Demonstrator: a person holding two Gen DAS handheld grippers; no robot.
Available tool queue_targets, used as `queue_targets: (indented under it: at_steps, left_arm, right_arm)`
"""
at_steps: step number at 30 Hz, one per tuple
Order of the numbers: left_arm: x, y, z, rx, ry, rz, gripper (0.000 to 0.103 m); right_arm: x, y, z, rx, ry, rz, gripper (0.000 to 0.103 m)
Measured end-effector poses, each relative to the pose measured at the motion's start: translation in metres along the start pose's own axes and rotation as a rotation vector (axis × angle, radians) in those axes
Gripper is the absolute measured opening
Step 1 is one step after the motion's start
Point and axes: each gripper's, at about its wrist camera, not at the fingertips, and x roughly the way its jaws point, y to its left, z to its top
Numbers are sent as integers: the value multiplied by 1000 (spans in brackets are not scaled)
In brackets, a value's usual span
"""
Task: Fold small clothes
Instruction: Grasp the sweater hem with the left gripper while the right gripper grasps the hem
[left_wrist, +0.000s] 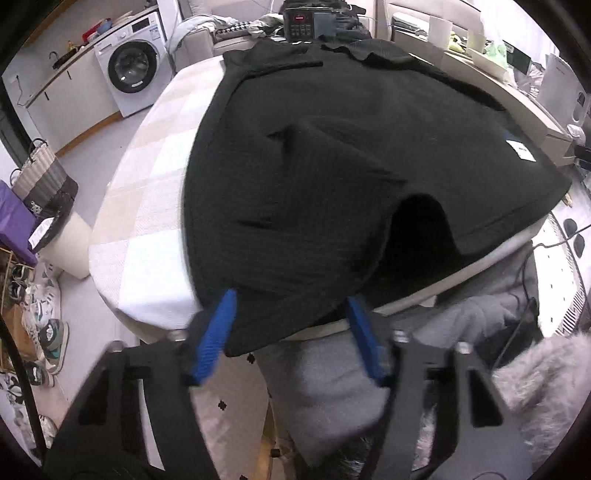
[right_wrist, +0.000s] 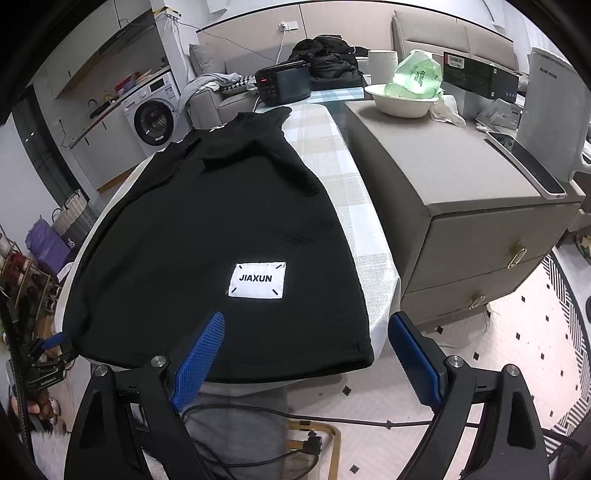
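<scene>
A black shirt (left_wrist: 332, 155) lies spread on a table with a pale checked cloth (left_wrist: 147, 192); its near hem hangs over the front edge and one fold bulges up. My left gripper (left_wrist: 291, 306) is open, its blue fingers (left_wrist: 218, 328) on either side of the hem's left corner. In the right wrist view the shirt (right_wrist: 207, 229) shows a white JIAXUN label (right_wrist: 258, 280). My right gripper (right_wrist: 306, 332) is open at the hem's right corner, its left finger (right_wrist: 201, 354) over the cloth and its right finger off the table edge.
A grey drawer cabinet (right_wrist: 461, 206) stands right of the table, with a bowl (right_wrist: 402, 99) and green bag on it. A black appliance (right_wrist: 284, 85) sits at the table's far end. A washing machine (left_wrist: 133, 70), bags and shoes are on the left.
</scene>
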Motion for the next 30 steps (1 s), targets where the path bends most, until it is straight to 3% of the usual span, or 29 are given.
queue_targets:
  at_steps: [2,3,4,6,9,14,16,18,23,25,27,30]
  left_arm:
    - [-2,6,0,-14,-14,-23,48]
    - [-5,12,1,-36,-27,-50,37]
    - [-7,16,1,-51,-36,-73,20]
    - [-12,26,2,-89,-57,-111,2]
    - [-21,46,3,-164,-117,-114,1]
    - [-19,77,3,-253,-114,-116,1]
    - [-19,79,3,-243,-115,-115,1]
    - [-18,77,4,-226,-109,-116,1]
    - [-12,75,3,-243,-87,-131,1]
    - [-10,74,2,-255,-86,-137,1]
    - [-9,72,3,-261,-86,-139,1]
    - [-9,70,3,-257,-86,-141,1]
  right_arm:
    - [1,-1,0,5,1,-2,92]
    - [2,-2,0,8,3,-3,92]
    - [2,-3,0,10,3,-3,92]
    - [3,-4,0,15,4,-2,92]
    - [6,-9,-1,29,5,0,92]
    - [15,-26,-5,82,31,15,92]
    - [18,-34,-6,110,41,37,88]
    - [24,-42,-9,144,64,85,75]
    - [37,-51,-15,178,108,119,70]
    - [42,-52,-16,191,118,118,59]
    - [48,-52,-18,200,134,125,26]
    - [46,-51,-18,201,122,111,9]
